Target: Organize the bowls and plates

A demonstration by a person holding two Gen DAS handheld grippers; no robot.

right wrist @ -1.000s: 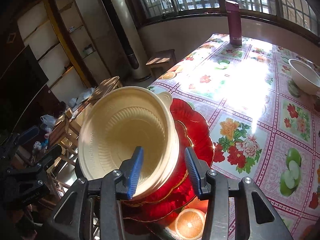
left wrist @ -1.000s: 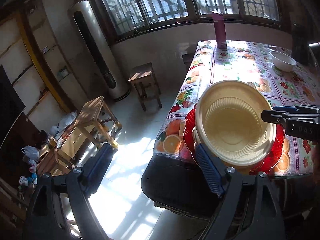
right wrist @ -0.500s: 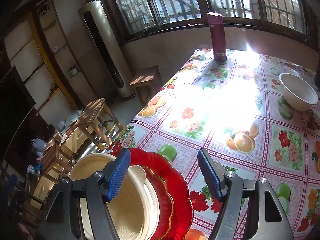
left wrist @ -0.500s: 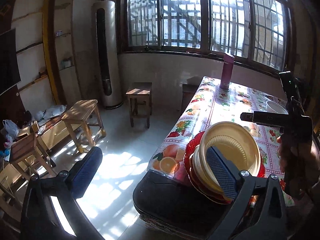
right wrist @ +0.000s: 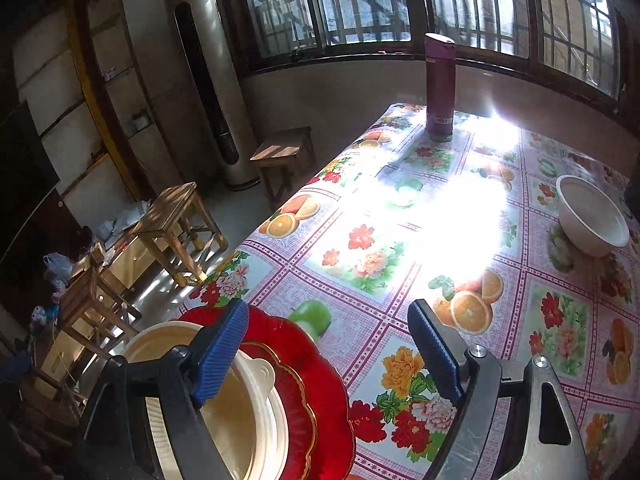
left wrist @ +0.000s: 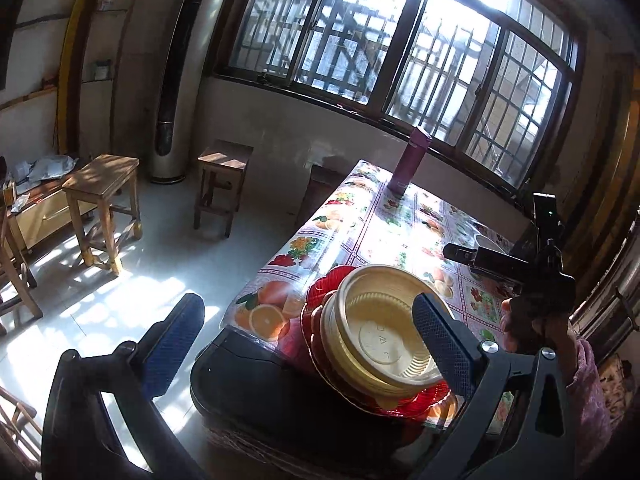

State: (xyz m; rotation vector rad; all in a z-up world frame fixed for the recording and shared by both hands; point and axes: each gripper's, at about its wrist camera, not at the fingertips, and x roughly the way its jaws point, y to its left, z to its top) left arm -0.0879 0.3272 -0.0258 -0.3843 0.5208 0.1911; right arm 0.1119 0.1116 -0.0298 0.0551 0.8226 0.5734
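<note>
I see the stack of dishes at the near corner of the table (right wrist: 400, 240), on the fruit-and-flower oilcloth: cream bowls (left wrist: 384, 332) nested together and resting on red plates (right wrist: 320, 380) with gold trim.

Left gripper (left wrist: 308, 340): the stack lies in front of its right-hand pad, which overlaps the bowl rim in the picture; I cannot tell whether it touches. The left-hand pad stands well apart, over the floor. The jaws are spread fully wide and hold nothing.

Right gripper (right wrist: 328, 352): the stack lies low at the left of its view. The left-hand pad is in front of the bowls and the red plate rim; the right-hand pad is over bare oilcloth. Its jaws have just been opening and now stand wide, with nothing gripped; only the plate edge shows between them.

A hand (left wrist: 536, 320) holds the right gripper's body beyond the stack in the left wrist view.

A separate white bowl (right wrist: 592, 220) sits far across the table, right side. A purple flask (right wrist: 439, 88) stands upright at the window end.
</note>
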